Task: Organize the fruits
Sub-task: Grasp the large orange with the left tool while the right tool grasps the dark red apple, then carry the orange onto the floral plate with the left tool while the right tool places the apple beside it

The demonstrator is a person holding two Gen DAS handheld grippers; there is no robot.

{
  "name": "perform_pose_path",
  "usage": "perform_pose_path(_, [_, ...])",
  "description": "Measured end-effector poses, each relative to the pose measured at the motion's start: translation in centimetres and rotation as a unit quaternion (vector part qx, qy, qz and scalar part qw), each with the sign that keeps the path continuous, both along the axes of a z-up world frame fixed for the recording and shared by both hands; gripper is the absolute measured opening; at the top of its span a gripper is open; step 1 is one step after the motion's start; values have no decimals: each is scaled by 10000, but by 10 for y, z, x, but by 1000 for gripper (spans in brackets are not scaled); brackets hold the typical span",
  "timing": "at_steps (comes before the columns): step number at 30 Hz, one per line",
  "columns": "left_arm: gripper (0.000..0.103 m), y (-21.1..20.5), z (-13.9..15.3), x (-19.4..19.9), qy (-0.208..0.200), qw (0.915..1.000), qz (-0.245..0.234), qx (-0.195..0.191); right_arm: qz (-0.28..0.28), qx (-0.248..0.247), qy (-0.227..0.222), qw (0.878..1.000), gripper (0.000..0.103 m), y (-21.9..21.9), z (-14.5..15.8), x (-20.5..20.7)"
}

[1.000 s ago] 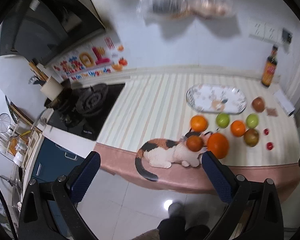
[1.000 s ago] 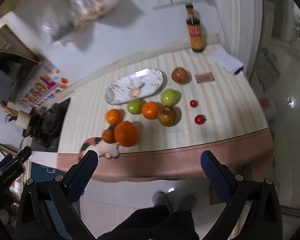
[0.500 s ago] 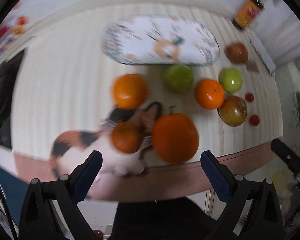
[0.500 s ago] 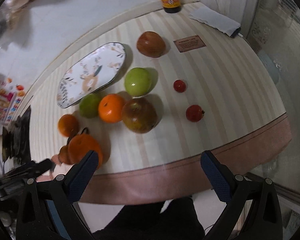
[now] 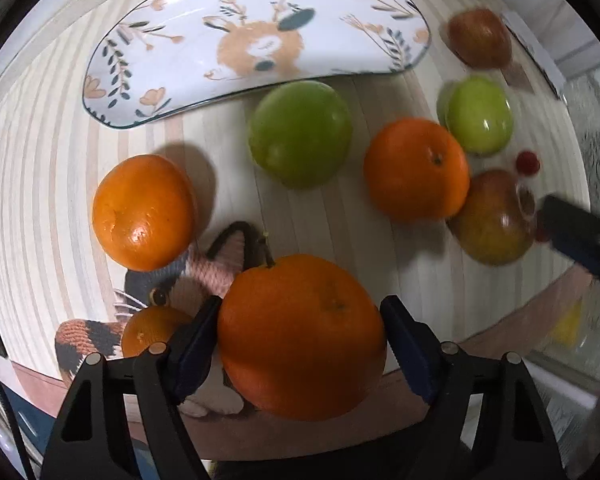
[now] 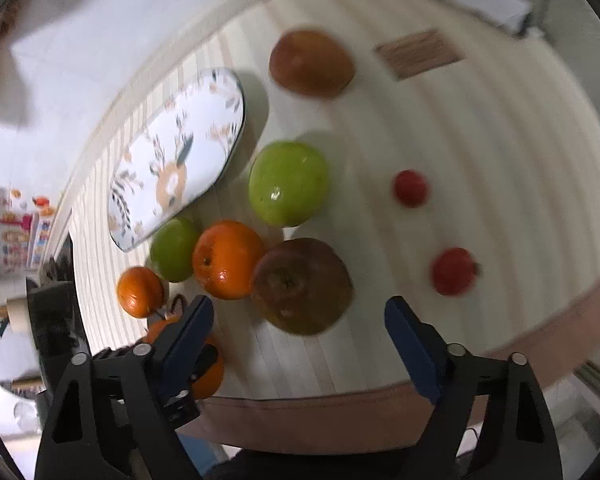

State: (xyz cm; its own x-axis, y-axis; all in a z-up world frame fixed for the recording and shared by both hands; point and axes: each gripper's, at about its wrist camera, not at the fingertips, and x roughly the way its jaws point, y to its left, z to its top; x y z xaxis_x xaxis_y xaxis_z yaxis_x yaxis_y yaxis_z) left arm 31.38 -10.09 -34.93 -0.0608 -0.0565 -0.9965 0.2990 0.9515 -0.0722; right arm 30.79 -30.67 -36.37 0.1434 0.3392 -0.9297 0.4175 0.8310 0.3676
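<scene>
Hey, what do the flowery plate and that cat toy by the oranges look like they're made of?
Plate: probably glazed ceramic, though melamine is possible; it has a smooth white surface, printed flowers and a thin dark rim.
Cat toy: likely crocheted yarn, matte; stitch texture shows on its pink ear, and it has thread whiskers.

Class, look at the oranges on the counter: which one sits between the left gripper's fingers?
The largest orange, the one with a short stem, nearest the counter's front edge. The left gripper brackets it; the other oranges lie farther back.
</scene>
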Motion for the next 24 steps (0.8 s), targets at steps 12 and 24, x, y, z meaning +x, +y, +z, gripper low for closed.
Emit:
perform_pose_path(12, [78, -14, 8, 28, -106, 9990, 363, 253, 1344, -226, 412, 9898, 71, 8, -13, 8])
perform_pose_path(24, [76, -20, 6, 29, -99, 9985, 441, 303, 1763, -500, 407, 9822, 71, 27, -13, 8])
